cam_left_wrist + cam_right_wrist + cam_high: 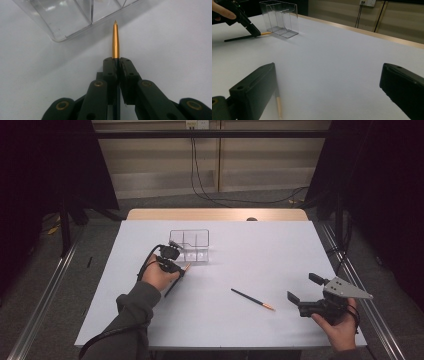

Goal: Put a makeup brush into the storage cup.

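Two grippers: left (117, 59) clamps gold-tipped brush (115, 40) nr clear organizer (190, 245), right (303, 288) wide, no readable labels.

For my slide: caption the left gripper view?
Left gripper shut on a pen, its tip toward the clear box.

Bright, even overhead light on the table (280, 245); dark surroundings, soft shadows.

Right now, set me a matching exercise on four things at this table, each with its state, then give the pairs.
1. left claw
2. right claw
3. clear box
4. loose pen

A. lying flat on the table, touched by nothing
B. open, holding nothing
C. standing upright, empty
D. shut on a gold-tipped pen

Pairs: 1-D, 2-B, 3-C, 4-A
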`<state>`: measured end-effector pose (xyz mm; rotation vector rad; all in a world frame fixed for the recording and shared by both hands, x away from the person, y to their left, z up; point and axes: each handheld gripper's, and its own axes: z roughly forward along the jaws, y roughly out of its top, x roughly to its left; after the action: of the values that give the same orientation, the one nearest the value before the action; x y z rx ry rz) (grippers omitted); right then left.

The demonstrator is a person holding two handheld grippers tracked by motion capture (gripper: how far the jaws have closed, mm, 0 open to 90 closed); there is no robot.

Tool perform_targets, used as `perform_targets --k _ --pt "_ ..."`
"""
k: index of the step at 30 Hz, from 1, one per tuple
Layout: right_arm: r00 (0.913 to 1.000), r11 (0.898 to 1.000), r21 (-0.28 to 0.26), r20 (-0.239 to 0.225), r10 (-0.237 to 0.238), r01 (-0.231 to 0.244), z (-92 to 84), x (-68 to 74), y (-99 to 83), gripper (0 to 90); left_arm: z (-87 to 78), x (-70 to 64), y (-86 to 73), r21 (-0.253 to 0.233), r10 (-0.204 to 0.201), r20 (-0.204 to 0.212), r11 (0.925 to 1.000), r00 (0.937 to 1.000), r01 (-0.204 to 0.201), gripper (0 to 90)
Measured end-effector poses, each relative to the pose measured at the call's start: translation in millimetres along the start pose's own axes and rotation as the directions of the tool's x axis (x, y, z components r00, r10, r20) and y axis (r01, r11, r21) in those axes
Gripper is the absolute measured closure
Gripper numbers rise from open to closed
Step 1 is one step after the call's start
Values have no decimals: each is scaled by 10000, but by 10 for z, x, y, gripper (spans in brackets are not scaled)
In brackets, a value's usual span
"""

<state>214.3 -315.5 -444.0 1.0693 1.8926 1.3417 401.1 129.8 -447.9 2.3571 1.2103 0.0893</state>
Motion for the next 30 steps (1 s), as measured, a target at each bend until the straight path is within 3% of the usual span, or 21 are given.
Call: perform_targets --k 5,9,14,17,19,25,27,30 --pt "10000 10000 58 -11 61 -61 -3 11 4 5 -106 -23 42 -570 -143 299 9982 9994 160 837" --pt "10000 10000 82 -88 20 -19 9 21 1 5 -184 -45 69 -1203 -183 638 9924 9978 259 837" --pt "10000 10000 60 -74 33 -32 12 20 -2 5 -283 -47 84 -2196 -301 1007 9742 9945 517 837" --pt "10000 10000 81 -85 17 -16 12 17 -5 4 -325 -62 86 -2552 -201 1131 9657 9934 485 837" --pt "9999 9999 106 -107 32 -31 13 18 -5 5 -354 -78 88 -2933 -357 1318 9532 9906 734 837" --pt "10000 9999 120 -76 -2 3 18 23 -6 4 -407 -113 91 -3346 -257 1695 9388 9852 821 837" --pt "10000 9999 125 -77 -21 22 18 20 -7 4 -429 -129 92 -3408 -138 1776 9372 9840 747 837" --pt "10000 9999 138 -80 -7 8 20 23 -9 4 -453 -165 98 -3672 -79 1882 9269 9821 778 837"
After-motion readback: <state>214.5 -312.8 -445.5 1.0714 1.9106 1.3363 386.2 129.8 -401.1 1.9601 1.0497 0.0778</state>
